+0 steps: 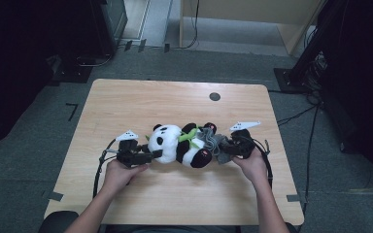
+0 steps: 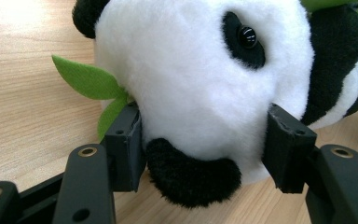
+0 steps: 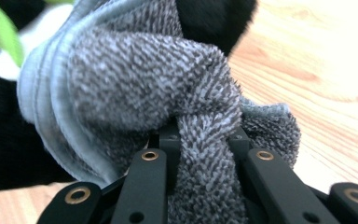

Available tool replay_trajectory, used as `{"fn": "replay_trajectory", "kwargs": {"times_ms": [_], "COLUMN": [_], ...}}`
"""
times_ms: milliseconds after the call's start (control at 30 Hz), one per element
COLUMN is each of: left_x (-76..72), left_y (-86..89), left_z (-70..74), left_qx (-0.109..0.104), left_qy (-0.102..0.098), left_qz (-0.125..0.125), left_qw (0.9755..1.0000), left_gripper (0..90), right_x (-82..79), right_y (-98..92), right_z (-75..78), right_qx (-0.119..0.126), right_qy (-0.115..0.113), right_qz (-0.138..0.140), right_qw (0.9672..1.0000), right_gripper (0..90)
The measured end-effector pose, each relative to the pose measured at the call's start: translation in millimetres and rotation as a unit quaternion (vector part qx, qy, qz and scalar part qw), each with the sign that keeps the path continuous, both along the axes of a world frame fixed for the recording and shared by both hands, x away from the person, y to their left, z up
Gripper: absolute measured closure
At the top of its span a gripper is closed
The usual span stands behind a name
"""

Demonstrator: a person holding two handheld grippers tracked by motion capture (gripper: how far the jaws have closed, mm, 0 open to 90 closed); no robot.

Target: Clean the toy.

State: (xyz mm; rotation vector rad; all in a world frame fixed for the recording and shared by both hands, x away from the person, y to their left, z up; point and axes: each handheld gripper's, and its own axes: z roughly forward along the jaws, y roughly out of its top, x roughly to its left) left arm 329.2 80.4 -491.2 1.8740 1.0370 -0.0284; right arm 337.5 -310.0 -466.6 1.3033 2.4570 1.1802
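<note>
Toy panda [image 1: 179,144] on table [image 1: 126,97]: head clamped by left gripper [image 2: 205,140] for steadiness; grey cloth [image 3: 168,93] pinched in right gripper [image 3: 205,144], apparently for wiping.

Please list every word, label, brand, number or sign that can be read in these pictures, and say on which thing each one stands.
There are none: the plush panda, the grey cloth, the wooden table and both grippers, left and right, carry no readable writing.
</note>
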Motion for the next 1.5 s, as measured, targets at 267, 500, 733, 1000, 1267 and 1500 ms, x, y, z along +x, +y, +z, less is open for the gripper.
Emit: {"fn": "replay_trajectory", "kwargs": {"times_ms": [267,500,733,1000,1267,1500], "left_x": [-0.3,-1.1,-1.0,-6.9,-15.4,-22.1], "left_y": [0.0,-0.5,-0.8,-3.6,-5.8,-7.9], "left_z": [-0.6,-1.4,0.9,6.5,7.6,7.8], "left_qx": [0.005,0.013,0.012,0.01,0.012,0.014], "left_qy": [-0.001,-0.01,-0.007,-0.014,-0.023,-0.029], "left_qz": [-0.001,-0.004,-0.005,0.001,0.01,0.02], "left_qw": [1.0,0.9999,0.9999,0.9999,0.9996,0.9993], "left_gripper": [38.7,38.4,39.0,40.6,40.7,40.5], "right_x": [6.0,8.2,-5.4,-17.4,-21.9,-24.3], "right_y": [-10.4,-34.8,-34.2,12.4,84.8,143.0], "right_z": [-12.0,-7.5,37.8,88.9,100.8,94.8], "right_qx": [-0.053,-0.026,0.016,0.03,0.012,-0.004], "right_qy": [0.035,0.042,-0.034,-0.099,-0.106,-0.1], "right_qz": [-0.033,-0.09,-0.096,-0.047,0.027,0.076], "right_qw": [0.9974,0.9948,0.9947,0.9935,0.994,0.992], "right_gripper": [76.7,76.1,76.4,76.4,76.1,75.8]}}
